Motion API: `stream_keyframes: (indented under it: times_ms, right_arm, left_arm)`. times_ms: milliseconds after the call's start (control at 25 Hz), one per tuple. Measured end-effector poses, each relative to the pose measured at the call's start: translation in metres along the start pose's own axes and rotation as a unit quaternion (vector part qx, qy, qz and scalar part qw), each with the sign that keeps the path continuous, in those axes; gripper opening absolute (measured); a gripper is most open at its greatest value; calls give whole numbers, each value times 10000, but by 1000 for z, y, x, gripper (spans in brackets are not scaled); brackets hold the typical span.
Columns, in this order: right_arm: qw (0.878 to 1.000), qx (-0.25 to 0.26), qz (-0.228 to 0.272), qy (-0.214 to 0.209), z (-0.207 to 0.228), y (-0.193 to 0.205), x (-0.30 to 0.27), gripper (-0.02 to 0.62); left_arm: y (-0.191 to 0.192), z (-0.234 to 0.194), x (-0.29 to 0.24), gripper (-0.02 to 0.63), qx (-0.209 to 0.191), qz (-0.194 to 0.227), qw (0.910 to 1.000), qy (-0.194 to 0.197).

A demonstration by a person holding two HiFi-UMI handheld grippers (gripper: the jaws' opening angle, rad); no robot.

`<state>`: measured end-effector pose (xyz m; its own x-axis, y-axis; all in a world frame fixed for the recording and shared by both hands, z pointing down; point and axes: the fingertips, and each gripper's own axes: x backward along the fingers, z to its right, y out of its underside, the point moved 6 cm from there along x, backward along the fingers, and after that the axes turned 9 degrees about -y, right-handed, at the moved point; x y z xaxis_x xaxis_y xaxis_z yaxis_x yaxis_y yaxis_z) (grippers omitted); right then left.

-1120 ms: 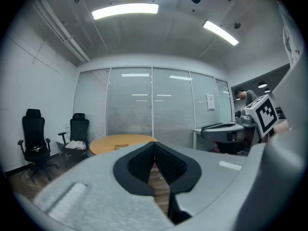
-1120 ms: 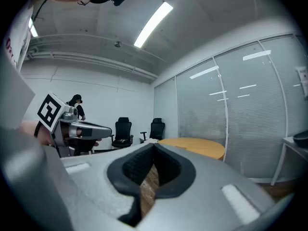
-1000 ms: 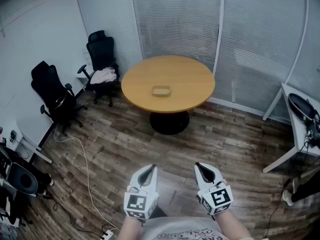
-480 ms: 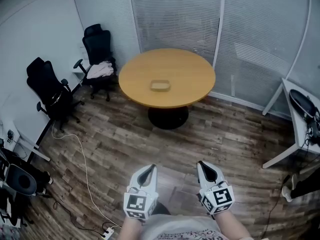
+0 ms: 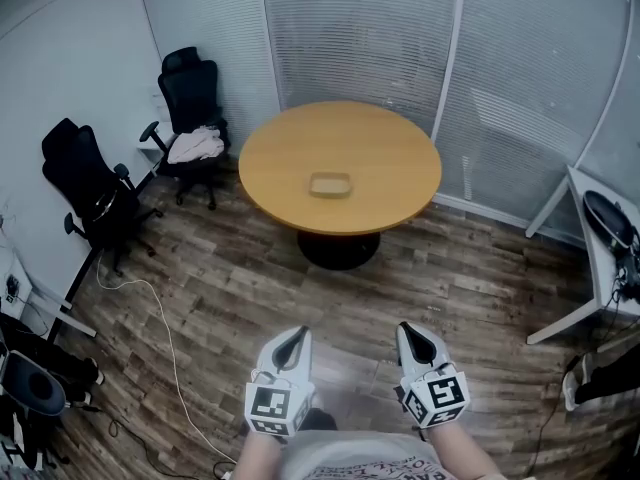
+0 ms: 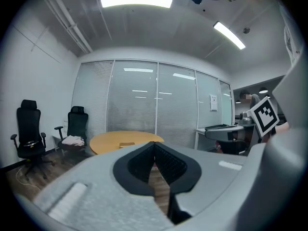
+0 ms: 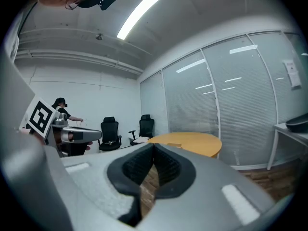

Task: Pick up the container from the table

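Nearest: a person holds the left gripper and the right gripper side by side, low over the wood-plank floor. Both point towards the table, and each carries its marker cube at the rear.

Left gripper: the jaws are pressed together at the tips, with nothing between them. Right gripper: the jaws likewise meet tip to tip and hold nothing. The two grippers are apart from one another and well apart from the table.

Middle ground: a white cable trails across the floor at the left. A round wooden table stands on a dark pedestal base. The container, a shallow, pale, rectangular tray, lies flat on the tabletop near its centre, a little towards the near edge. Neither gripper touches it.

Left side: two black office chairs. The nearer chair stands by the white wall. The farther chair stands just beside the table's left edge, with a pale cloth heaped on its seat.

Right side: the corner of a white desk enters the head view, with a dark object lying on it.

Background: a glazed partition with closed blinds runs behind the table, and ceiling strip lights are lit overhead.
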<state>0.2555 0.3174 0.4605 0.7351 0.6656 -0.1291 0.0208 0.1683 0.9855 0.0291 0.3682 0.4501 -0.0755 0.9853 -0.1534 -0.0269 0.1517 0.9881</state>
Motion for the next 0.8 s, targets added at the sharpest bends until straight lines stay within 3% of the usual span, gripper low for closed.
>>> stream_keyframes:
  times_ms: [200, 480, 800]
  right_arm:
    - [9999, -60, 87, 101, -10, -15, -67, 3]
    - [9999, -157, -68, 19, -28, -8, -137, 3]
    - [9994, -235, -235, 9, -3, 0, -194, 3]
  left_arm:
    - [-19, -67, -31, 8, -9, 10, 10000, -37]
    - [-8, -138, -51, 8, 127, -91, 9997, -205]
    - [1, -171, -85, 8, 275, -151, 9983, -492]
